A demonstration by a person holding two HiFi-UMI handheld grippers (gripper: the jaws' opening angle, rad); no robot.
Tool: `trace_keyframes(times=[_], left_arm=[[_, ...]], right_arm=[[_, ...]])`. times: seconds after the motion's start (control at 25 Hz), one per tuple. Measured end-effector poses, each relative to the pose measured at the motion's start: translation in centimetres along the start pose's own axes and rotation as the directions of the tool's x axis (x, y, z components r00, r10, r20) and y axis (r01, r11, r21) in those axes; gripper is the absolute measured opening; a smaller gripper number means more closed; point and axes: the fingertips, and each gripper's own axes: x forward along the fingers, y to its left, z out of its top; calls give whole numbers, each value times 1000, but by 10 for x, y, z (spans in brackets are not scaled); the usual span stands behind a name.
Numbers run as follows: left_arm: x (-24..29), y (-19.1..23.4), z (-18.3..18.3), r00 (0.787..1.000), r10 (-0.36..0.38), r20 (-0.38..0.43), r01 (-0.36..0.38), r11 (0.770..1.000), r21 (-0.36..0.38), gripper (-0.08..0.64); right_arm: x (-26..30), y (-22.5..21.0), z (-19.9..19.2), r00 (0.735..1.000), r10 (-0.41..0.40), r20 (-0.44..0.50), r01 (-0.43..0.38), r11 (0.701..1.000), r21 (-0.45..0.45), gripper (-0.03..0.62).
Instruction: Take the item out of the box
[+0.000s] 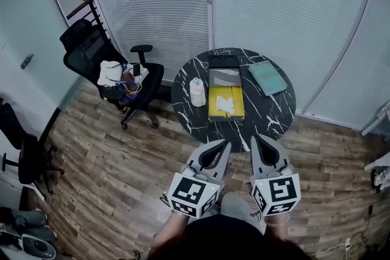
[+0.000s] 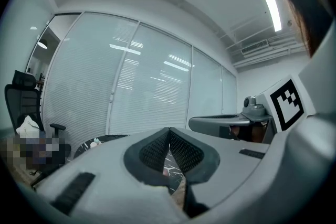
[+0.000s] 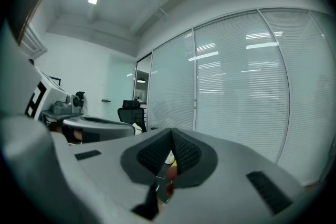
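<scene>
Head view shows me the box (image 1: 213, 94) lying open on the round black marble table (image 1: 183, 103). Its dark lid is folded back on the far side and a yellow-lined tray sits on the near side. The item (image 1: 226, 105) lies in that yellow tray, a small white thing of uneven outline, too small from here for me to name. Just left of the box stands a white bottle-like container (image 1: 197, 92). Right of the box, a little apart, lies a teal notebook (image 1: 268, 77). Well left of the box is a black office chair (image 1: 116, 73) with things piled on its seat.

Both tools hang on the near side of the box, apart from it, about at the table's near edge. The left gripper (image 1: 226, 142) has its jaws pressed together on nothing, as the left gripper view confirms. The right gripper (image 1: 255, 137) is likewise closed and empty in the right gripper view.

I judge the item light and probably soft or crumpled, so it should lift with little force but may flop or catch on the lining. I would spread one gripper, come straight down over the tray and pinch the item across its narrow middle. The other gripper should steady the box wall, since a light box could slide on smooth marble.
</scene>
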Motion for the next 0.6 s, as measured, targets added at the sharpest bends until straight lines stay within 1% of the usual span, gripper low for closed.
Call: trace_keyframes(times=[0.24, 0.52, 0.6], left_arm=[[8, 8, 0, 1000, 7, 6, -7, 1000, -10, 26], [29, 19, -3, 1000, 9, -11, -9, 1000, -7, 26], [37, 24, -2, 1000, 10, -12, -10, 1000, -11, 26]], right_arm=[[9, -3, 0, 1000, 3, -2, -3, 1000, -9, 25], [35, -12, -1, 1000, 19, -9, -20, 1000, -11, 25], [45, -15, -3, 999, 26, -20, -27, 999, -28, 25]])
